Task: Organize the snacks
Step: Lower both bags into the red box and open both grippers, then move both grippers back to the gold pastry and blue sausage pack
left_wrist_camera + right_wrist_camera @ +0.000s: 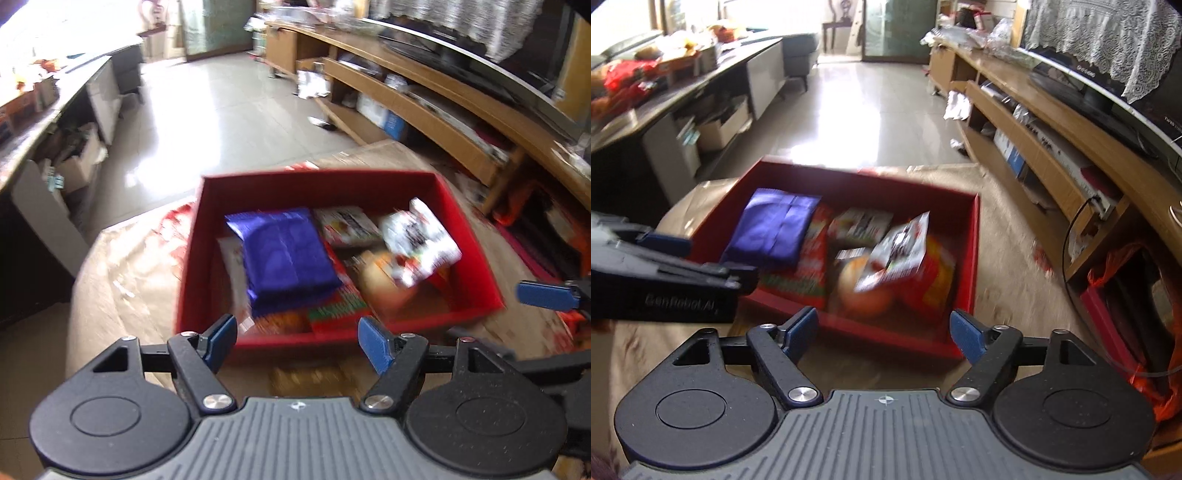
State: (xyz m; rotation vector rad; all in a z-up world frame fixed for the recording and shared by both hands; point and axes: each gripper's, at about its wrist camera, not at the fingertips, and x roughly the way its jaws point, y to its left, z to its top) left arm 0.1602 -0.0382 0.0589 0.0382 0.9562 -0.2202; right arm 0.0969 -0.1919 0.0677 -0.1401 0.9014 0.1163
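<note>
Snacks in the box, both grippers empty and apart.

Red box (258, 192) sits on the brown-covered table (122, 266): stiff card walls, likely light, so it may slide if nudged; take it by a wall with both grippers if it has to move. Inside, purple packet (288, 254) lies flat at 9 o'clock: soft slick film, so pinch a sealed end seam, not the belly. White packet (417, 243) is tipped on edge at 3 o'clock, light and crinkly; its raised corner is the easy hold. Orange round thing (862, 291) at 6 o'clock is blurred, can't tell what it is. Left gripper (297, 341) and right gripper (884, 332) hang just short of the near wall, fingers spread, nothing between them.
</note>
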